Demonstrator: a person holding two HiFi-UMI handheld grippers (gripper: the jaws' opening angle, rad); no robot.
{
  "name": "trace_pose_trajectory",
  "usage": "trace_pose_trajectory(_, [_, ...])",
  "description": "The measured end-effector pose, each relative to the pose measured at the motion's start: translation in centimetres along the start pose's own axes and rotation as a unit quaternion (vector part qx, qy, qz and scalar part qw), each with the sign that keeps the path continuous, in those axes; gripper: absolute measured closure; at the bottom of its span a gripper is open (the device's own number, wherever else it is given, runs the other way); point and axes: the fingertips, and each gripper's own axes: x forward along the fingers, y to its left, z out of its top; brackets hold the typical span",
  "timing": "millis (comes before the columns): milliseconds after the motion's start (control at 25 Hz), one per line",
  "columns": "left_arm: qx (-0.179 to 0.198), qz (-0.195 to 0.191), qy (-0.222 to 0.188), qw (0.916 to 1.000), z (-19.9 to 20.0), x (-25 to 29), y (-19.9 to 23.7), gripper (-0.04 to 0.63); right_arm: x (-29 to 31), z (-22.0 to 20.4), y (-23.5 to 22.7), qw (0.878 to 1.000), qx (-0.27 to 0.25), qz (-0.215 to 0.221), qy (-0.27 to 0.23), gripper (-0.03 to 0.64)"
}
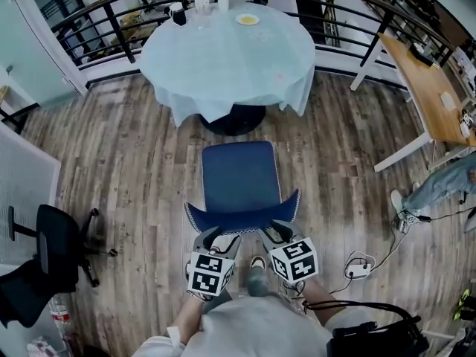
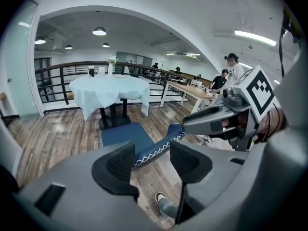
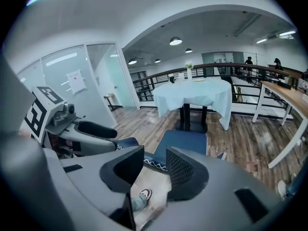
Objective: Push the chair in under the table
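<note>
Fingers (image 2: 120, 161) apart: left gripper (image 2: 151, 159), right gripper (image 3: 155, 167) at blue chair (image 1: 239, 177) backrest.

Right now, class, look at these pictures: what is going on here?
A person stands behind a blue chair, one hand-held gripper in each hand. The left hand-held gripper and the right hand-held gripper are both at the chair's backrest, jaws apart, nothing clamped. The chair sits pulled out from the round cloth-covered table, not yet pushed in.

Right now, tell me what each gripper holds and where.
Nothing held: left gripper and right gripper are open, with the top edge of the chair backrest between their jaws, unclamped.
</note>
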Motion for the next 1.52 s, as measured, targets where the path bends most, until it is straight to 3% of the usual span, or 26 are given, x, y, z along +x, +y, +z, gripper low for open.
trace_pose_trajectory(360, [0.06,0.049,0.04,0.9962,-2.6,0.7,1.1,0.331,-0.7,-2.7,-0.4,0.999,-0.015,-0.01,0.042,0.462])
trace_pose_trajectory(640, [0.088,0.098,0.047,0.9902,-2.7,2.2,2.6,0.333,0.2,-4.1,-1.8,0.996,-0.002,-0.07,0.059,0.465])
trace_pose_trajectory(1080, [0.111,0.08,0.031,0.9901,-2.2,2.8,2.3,0.333,0.1,-3.8,-2.7,0.994,0.022,-0.098,0.038,0.491])
trace_pose_trajectory(1520, [0.108,0.071,0.041,0.9907,-1.8,3.8,2.7,0.331,0.6,-3.4,-3.4,0.995,0.051,-0.078,0.032,0.492])
